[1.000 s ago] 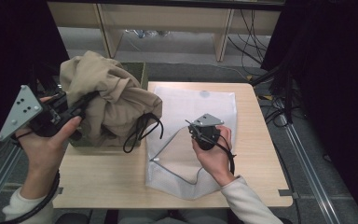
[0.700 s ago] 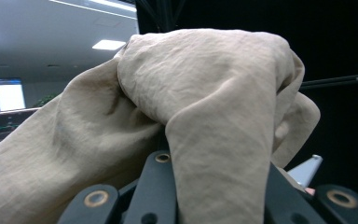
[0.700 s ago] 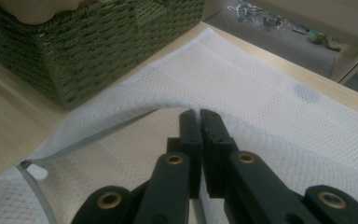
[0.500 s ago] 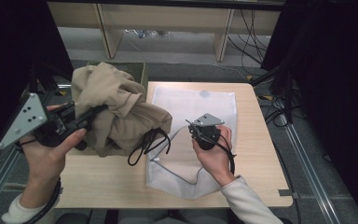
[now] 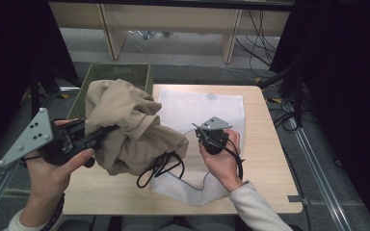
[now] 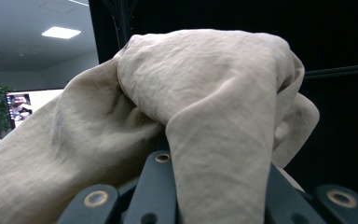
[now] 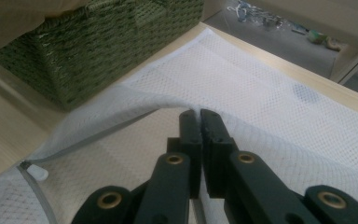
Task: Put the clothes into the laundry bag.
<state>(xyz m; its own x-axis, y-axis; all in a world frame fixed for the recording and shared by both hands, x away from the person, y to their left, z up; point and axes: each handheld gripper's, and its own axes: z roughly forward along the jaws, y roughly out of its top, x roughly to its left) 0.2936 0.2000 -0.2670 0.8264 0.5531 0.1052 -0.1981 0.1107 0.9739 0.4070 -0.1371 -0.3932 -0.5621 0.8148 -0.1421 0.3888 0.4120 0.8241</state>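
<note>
A crumpled beige garment (image 5: 125, 125) hangs off my left gripper (image 5: 107, 131), which is shut on a fold of it above the table's left part. In the left gripper view the cloth (image 6: 205, 93) drapes over and between the black jaws. A white mesh laundry bag (image 5: 207, 108) lies flat on the table. My right gripper (image 5: 198, 130) is shut on the upper edge of the bag's mouth (image 7: 199, 116) and lifts it slightly. The bag's zipper pull (image 7: 37, 172) lies at the near left of the opening.
A green woven basket (image 5: 120, 72) stands off the table's far left corner, also close by in the right gripper view (image 7: 98, 42). A black cable (image 5: 161, 166) loops under the garment onto the bag. The wooden table (image 5: 265, 159) is bare at the right.
My left gripper has carried the garment to the right, nearer the bag's mouth, and the cable loop came along. The right gripper has held still.
</note>
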